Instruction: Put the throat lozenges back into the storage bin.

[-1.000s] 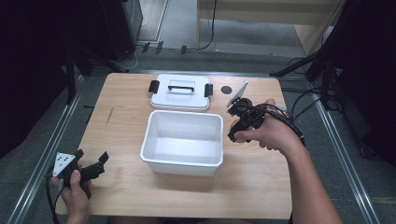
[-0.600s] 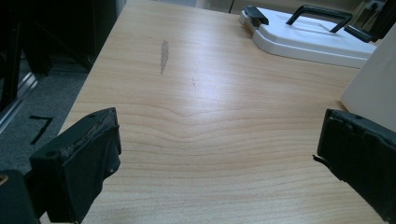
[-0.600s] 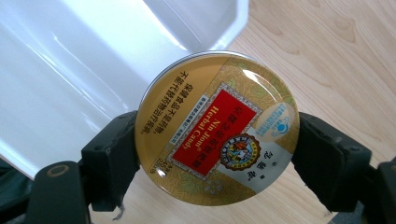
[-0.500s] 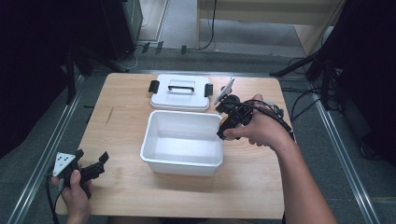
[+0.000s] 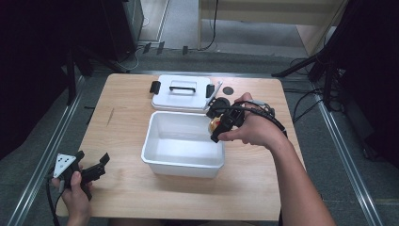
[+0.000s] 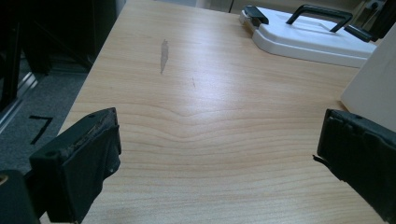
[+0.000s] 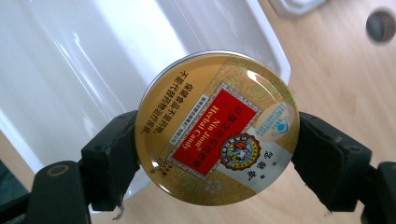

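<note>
Pale tabletop [image 5: 122,117] carried the white bin [image 5: 184,162], its lid [image 5: 181,92] behind; my right tool [image 7: 217,154] clamped the candy tin [image 7: 217,120] over the bin's corner, my left tool [image 6: 217,158] gaped empty.

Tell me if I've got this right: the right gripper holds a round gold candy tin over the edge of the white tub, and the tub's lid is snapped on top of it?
Not quite. The right gripper does hold the round gold candy tin over the white tub edge, but the lid is off: the high view shows it lying on the table behind the open tub.
</note>
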Motion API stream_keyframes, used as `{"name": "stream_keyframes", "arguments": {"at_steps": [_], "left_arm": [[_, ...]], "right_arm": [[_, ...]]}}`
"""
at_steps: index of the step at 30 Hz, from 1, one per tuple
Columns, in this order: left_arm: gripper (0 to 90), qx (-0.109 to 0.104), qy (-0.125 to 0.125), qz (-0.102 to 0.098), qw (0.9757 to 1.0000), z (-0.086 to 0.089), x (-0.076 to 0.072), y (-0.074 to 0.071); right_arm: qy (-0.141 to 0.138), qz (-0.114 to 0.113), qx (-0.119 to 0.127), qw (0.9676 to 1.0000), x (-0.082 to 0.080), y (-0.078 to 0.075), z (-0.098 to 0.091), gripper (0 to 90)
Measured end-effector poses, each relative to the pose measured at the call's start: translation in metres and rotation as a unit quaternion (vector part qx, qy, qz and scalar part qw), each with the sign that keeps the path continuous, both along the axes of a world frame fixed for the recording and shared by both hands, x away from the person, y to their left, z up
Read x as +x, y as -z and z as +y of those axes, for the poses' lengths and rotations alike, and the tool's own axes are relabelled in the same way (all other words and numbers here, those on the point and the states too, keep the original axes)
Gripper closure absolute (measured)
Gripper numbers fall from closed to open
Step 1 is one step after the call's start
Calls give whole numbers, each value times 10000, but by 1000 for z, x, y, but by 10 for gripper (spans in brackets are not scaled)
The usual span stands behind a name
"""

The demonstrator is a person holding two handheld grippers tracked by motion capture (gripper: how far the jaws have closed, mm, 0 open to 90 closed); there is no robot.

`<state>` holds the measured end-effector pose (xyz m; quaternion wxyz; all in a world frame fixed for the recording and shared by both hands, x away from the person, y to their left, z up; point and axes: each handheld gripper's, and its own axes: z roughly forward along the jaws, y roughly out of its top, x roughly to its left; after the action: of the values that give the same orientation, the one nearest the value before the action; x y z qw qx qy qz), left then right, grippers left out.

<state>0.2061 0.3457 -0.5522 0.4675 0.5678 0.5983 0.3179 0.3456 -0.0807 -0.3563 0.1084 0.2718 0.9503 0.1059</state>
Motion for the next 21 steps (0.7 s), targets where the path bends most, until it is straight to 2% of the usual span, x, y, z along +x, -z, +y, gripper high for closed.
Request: {"name": "stream_keyframes", "arguments": {"at_steps": [3, 6, 12, 21], "left_arm": [[3, -3, 1, 1, 10000, 0, 0, 0], [3, -4, 2, 2, 10000, 0, 0, 0], [3, -7, 3, -5, 10000, 0, 0, 0], [3, -13, 5, 3, 10000, 0, 0, 0]], "right_arm": [[-363, -108, 46, 9993, -3, 1, 4, 205], [-551, -170, 55, 9983, -5, 2, 6, 204], [-705, -221, 106, 9972, -6, 4, 11, 204], [-865, -192, -28, 9961, -6, 13, 17, 204]]}}
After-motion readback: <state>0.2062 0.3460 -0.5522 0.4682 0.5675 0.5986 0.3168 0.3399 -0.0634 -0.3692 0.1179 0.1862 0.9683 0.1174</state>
